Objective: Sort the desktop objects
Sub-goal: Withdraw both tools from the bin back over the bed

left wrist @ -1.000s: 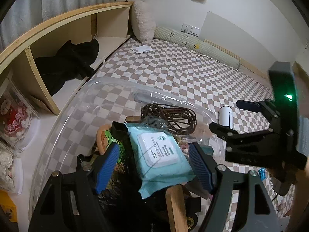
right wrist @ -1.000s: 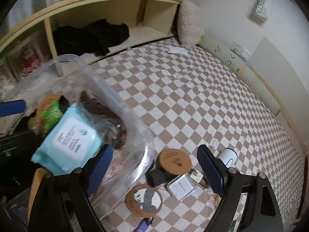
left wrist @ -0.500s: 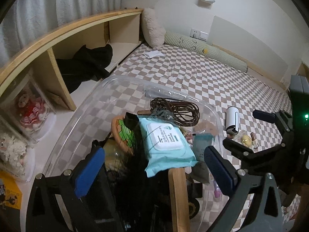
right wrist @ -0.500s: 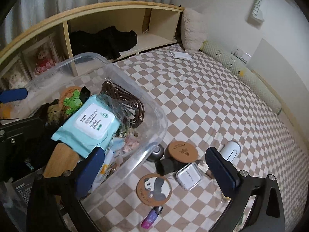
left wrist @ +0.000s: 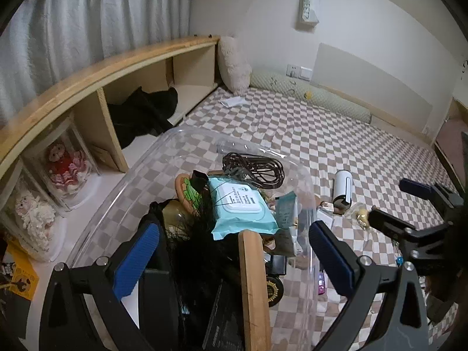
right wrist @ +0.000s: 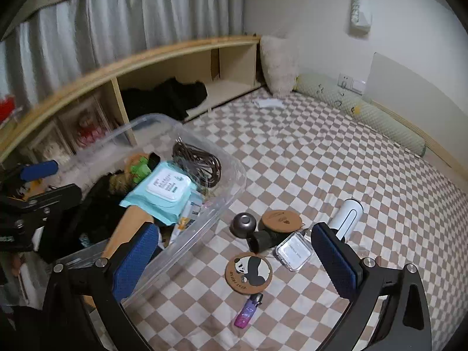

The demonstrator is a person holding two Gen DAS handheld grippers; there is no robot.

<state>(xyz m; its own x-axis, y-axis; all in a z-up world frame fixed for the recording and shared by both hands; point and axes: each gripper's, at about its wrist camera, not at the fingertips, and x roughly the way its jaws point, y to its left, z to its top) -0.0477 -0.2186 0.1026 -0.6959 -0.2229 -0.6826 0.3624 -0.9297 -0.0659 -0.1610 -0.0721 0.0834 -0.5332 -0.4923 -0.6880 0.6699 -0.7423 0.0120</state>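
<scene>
Clear bin [right wrist: 234, 181] sits left on checkered bed [right wrist: 336, 158], wipes pack [right wrist: 163, 188] on top. Left hand-held gripper [left wrist: 234, 259] raised over bin, jaws apart, empty. Right hand-held gripper [right wrist: 234, 261] above panda coaster [right wrist: 248, 270], jaws apart, empty.

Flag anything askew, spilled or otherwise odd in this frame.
The clear bin is heaped: the wipes pack lies tilted on the pile and a wooden handle juts out over the near edge. Nothing looks spilled or damaged; the panda coaster and neighbours lie unsorted on the checkered cover.
</scene>
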